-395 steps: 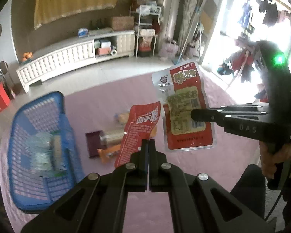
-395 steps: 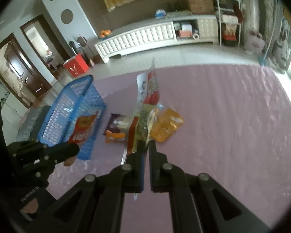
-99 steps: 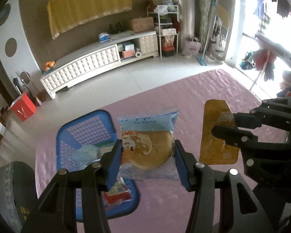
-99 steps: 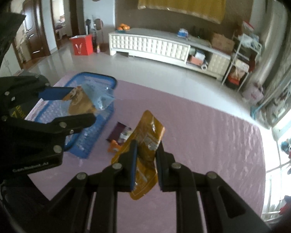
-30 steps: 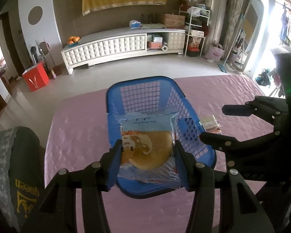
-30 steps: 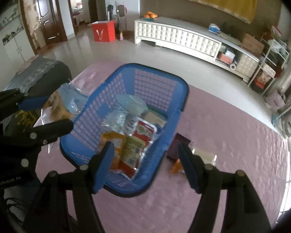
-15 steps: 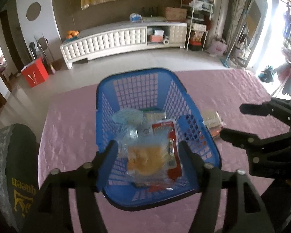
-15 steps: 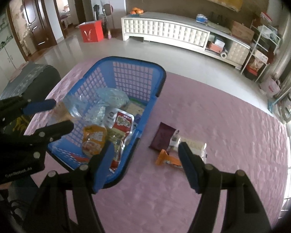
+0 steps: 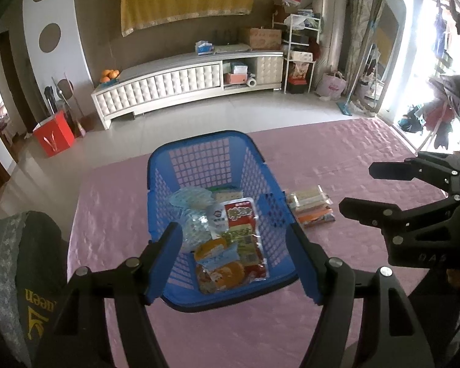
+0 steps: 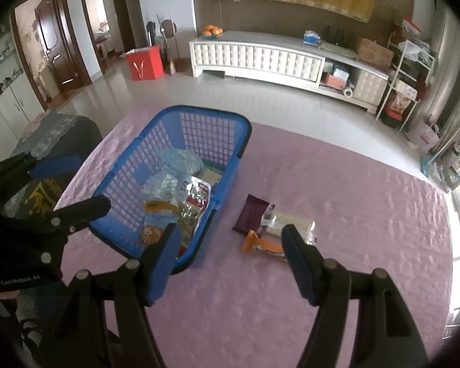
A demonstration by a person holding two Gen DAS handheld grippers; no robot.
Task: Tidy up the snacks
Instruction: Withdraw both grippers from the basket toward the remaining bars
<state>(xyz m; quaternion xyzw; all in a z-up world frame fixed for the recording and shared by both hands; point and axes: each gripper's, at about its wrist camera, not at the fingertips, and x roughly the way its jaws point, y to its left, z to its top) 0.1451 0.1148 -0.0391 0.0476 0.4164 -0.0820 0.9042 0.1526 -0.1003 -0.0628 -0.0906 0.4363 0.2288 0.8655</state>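
A blue plastic basket (image 9: 199, 150) stands on the pink tablecloth and holds several snack packets, with the round cake packet (image 9: 220, 276) at its near end and a red packet (image 9: 240, 217) beside it. My left gripper (image 9: 234, 260) is open and empty above the basket's near end. My right gripper (image 10: 231, 251) is open and empty above the cloth, right of the basket (image 10: 217, 116). Three packets lie on the cloth to the basket's right: a purple one (image 10: 250, 213), an orange one (image 10: 262, 247) and a clear biscuit pack (image 10: 293, 224).
A dark chair back (image 9: 24, 263) stands at the table's left edge. The pink cloth (image 10: 368, 214) stretches out to the right of the packets. A white TV cabinet (image 9: 184, 82) and a red box (image 9: 53, 138) stand on the floor beyond the table.
My left gripper has opened and let go of the cake packet, which now lies in the basket. My right gripper has drawn back to the right, over the loose packets.
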